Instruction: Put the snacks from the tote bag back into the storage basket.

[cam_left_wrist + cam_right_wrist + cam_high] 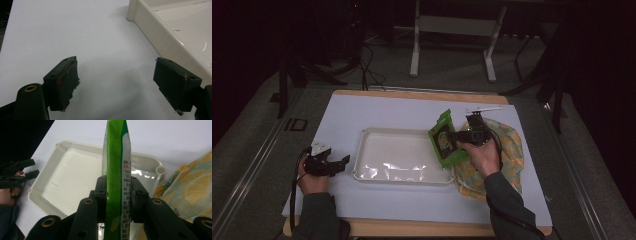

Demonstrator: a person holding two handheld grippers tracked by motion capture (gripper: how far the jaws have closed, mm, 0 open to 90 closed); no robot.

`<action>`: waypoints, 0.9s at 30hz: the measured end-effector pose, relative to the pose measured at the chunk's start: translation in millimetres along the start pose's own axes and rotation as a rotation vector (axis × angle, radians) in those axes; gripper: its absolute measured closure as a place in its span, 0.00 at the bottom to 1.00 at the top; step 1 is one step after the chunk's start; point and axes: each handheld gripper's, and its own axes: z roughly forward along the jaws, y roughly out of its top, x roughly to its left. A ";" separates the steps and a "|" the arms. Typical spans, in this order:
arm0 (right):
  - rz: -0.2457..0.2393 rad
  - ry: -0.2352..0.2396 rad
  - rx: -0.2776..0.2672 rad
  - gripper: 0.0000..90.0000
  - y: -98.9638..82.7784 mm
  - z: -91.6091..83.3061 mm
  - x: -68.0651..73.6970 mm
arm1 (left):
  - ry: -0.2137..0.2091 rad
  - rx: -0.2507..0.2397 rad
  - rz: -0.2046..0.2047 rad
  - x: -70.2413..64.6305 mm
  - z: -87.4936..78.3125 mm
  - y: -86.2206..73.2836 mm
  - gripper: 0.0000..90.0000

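White tabletop [412, 107], cream tray [362, 150] centered. Right gripper [118, 192] pinches green snack packet [116, 157] above tray's right end; left gripper [116, 80] spread, resting beside tray.

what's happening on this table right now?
A person works with a gripper in each hand. The right gripper is shut on a green packet, held on edge above the right end of a white tray that has nothing lying in it. A yellow patterned bag lies beside the tray on the right. The left gripper sits open and empty-jawed over the white table cover, left of the tray.
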 end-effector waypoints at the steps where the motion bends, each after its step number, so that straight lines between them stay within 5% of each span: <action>1: 0.000 -0.004 0.000 0.81 -0.4 0.8 0.3 | 0.000 -0.002 -0.002 -0.2 0.1 0.0 0.23; 13: -0.036 -0.071 0.061 0.81 -9.9 14.9 1.2 | 0.001 0.002 0.002 -0.1 0.1 0.0 0.23; 27: -0.018 -0.058 0.090 0.78 -18.5 23.5 -3.0 | 0.001 0.001 0.001 -0.1 0.1 0.0 0.23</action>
